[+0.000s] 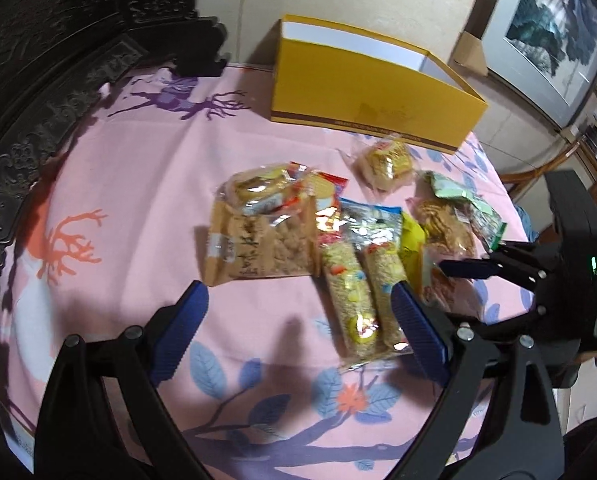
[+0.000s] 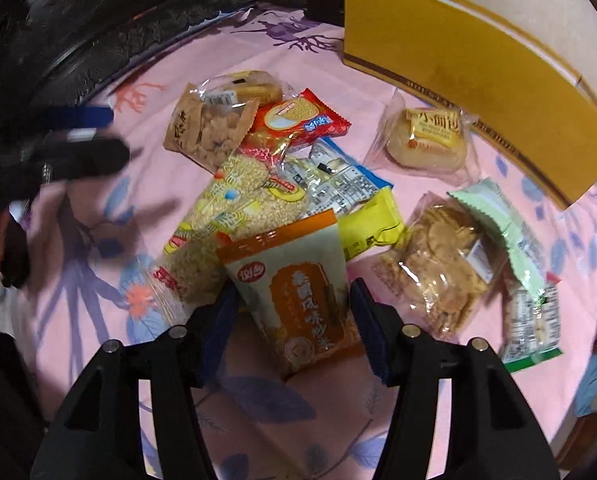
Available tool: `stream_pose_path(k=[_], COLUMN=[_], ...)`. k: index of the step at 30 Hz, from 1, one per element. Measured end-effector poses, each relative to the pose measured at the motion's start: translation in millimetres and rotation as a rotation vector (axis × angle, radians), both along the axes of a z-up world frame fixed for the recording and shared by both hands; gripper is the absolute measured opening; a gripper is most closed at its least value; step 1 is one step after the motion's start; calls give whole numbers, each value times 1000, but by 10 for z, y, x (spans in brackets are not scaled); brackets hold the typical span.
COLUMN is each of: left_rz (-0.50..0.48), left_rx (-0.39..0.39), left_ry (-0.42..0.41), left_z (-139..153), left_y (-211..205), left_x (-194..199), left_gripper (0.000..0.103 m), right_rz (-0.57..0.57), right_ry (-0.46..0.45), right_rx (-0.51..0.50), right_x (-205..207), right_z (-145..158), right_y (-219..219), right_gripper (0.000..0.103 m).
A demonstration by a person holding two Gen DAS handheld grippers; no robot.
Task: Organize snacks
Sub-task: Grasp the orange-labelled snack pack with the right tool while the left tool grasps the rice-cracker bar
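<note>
Snack pile on the pink tablecloth (image 2: 98, 160), yellow box (image 1: 370, 92) behind it.

An orange rice packet (image 2: 298, 292) is bracketed by the right gripper (image 2: 294, 316), grip unclear; the left gripper (image 1: 298, 320) is spread wide, rice bars (image 1: 358, 304) just inside one finger.

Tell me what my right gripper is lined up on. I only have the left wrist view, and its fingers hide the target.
Observer: The right gripper has an orange-and-white packet between its fingers. I cannot tell whether the pads press on it yet.
Operator: Is that packet lying free?
Observer: No, its far end overlaps the rice bars and the yellow packet.
Operator: Anything to the right of it that I am missing?
Observer: A packet with white print and a green edge lies right beside the bag of round crackers.
</note>
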State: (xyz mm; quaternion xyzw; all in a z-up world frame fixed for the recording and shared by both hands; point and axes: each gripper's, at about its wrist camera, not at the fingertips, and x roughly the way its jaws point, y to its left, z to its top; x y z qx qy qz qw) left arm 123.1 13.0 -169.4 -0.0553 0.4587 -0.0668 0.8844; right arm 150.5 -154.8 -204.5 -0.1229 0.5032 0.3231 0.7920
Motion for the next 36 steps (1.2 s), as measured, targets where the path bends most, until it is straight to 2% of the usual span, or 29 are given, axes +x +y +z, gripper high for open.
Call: stream_pose_path(k=[5, 12, 15, 18, 20, 24, 29, 30, 31, 34, 36], left_rz=[-66, -153, -199, -213, -206, -188, -170, -165, -163, -175, -190], left_rx=[-12, -18, -34, -44, -56, -56, -73, -81, -82, -89, -67], left_ry=[25, 23, 5, 30, 49, 115, 125, 128, 131, 142, 140], left_z=[-70, -105, -119, -193, -241, -370, -380, -378, -376, -377, -382], left_y=[-174, -429, -593, -737, -779, -794, -732, -717, -703, -688, -713], left_x=[-18, -13, 16, 88, 128, 214, 226, 226, 223, 205, 184], left_gripper=[94, 94, 94, 93, 87, 59, 49, 46, 36, 33, 33], right_rz=[-50, -217, -296, -366, -406, -421, -417, -417, -418, -417, -418], right_ry=[39, 64, 95, 125, 136, 136, 134, 134, 135, 137, 139], right_rx=[39, 74, 67, 88, 115, 116, 111, 113, 114, 113, 113], right_x=[-11, -277, -376, -429, -460, -434, -413, -419, -421, -421, -418], right_z=[1, 129, 74, 15, 6, 6, -2, -4, -6, -16, -21], right_y=[-141, -570, -727, -828, -876, -850, -816, -832, -838, -841, -837], right_gripper=[44, 43, 43, 43, 44, 45, 45, 46, 46, 46, 46])
